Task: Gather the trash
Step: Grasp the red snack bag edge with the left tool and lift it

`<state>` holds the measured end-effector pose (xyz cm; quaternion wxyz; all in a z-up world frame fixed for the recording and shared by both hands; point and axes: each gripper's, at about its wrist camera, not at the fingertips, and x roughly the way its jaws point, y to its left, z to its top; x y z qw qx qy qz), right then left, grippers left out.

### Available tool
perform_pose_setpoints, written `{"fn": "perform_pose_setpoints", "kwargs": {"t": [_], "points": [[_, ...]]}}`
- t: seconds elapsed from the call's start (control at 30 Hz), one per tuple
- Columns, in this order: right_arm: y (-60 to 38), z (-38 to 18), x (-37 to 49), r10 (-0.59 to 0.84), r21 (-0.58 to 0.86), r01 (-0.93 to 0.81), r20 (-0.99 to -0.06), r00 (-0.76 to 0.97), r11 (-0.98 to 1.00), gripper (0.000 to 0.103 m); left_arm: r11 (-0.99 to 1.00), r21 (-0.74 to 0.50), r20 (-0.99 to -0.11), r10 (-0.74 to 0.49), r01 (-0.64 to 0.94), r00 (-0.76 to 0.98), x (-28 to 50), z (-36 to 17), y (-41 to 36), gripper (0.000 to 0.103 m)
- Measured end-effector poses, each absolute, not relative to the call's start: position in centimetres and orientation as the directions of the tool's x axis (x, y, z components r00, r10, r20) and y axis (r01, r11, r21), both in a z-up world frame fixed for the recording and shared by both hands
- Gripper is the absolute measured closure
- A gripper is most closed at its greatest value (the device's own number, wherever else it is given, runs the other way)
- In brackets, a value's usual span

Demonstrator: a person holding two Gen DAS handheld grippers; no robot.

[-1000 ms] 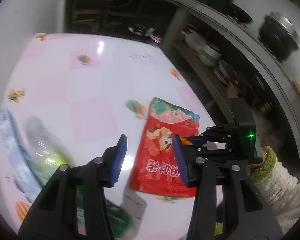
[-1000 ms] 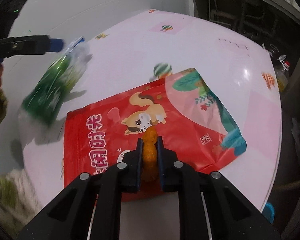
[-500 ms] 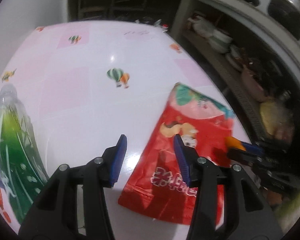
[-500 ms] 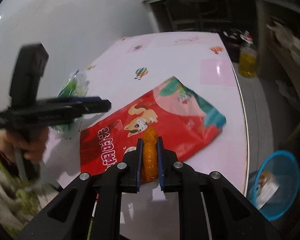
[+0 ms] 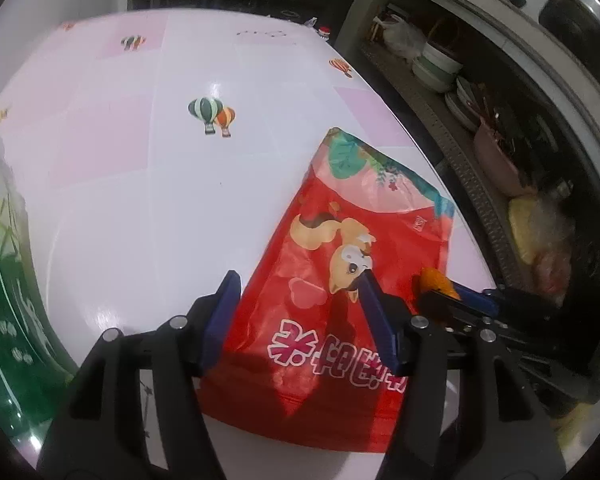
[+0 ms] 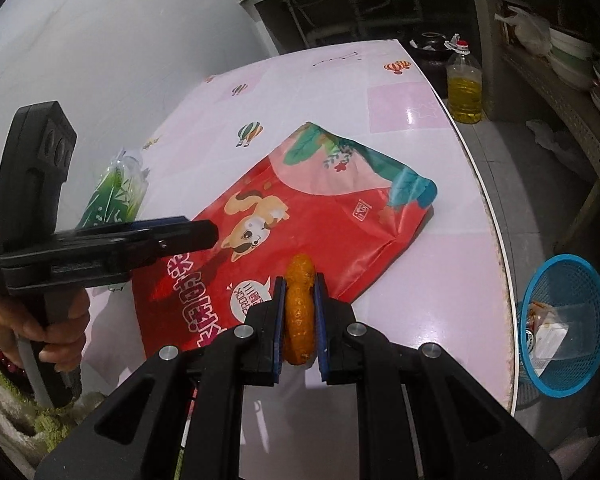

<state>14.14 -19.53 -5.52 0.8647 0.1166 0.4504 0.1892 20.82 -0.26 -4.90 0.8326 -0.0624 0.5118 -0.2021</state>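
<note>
1. At the far left of the left wrist view a green and clear plastic wrapper (image 5: 4, 280) lies on the glossy pink and white table (image 5: 140, 160) with balloon prints.
2. The left gripper (image 5: 300, 312) sits at bottom centre of that view; its jaws have just been opening and stand apart over the lower end of the flat red plastic snack bag (image 5: 340, 280) with a cartoon fox, the blue pads clear of it.
3. In the right wrist view the same gripper reaches in from the left, held by a hand (image 6: 56, 332) in a fuzzy sleeve at lower left.
4. The red bag lies flat across the middle of the table, its teal corner toward the right edge.
5. The right gripper (image 6: 300, 320), at bottom centre, is clamped tight on an orange, bumpy, elongated scrap of food (image 6: 299, 312), held above the bag's lower edge.
6. At the right, on the floor below the table edge, stands a round blue plastic mesh basket (image 6: 560, 276) with some wrappers inside.
</note>
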Motion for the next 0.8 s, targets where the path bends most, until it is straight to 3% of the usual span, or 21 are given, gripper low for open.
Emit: {"fn": "perform_pose_setpoints", "kwargs": {"t": [0.33,0.53,0.7,0.8], "points": [[-20.1,-5.6,13.9,0.435,0.386,-0.207,-0.726,0.532,0.899,0.09,0.756,-0.64,-0.712,-0.65,0.133,0.265,20.6,-6.3,3.8,0.046],[-20.3,-5.6,14.0,0.435,0.384,-0.211,-0.726,0.533,0.899,0.09,0.689,-0.717,-0.652,-0.717,0.109,0.246,20.0,-6.5,4.2,0.047],[-20.6,-5.6,13.8,0.443,0.394,-0.211,-0.718,0.536,0.895,0.09,0.565,-0.821,-0.542,-0.816,0.084,0.202,19.6,-6.7,4.5,0.052],[-20.7,-5.6,13.7,0.446,0.397,-0.212,-0.715,0.539,0.893,0.09,0.553,-0.828,-0.529,-0.825,0.091,0.2,19.4,-6.5,4.2,0.053]]}}
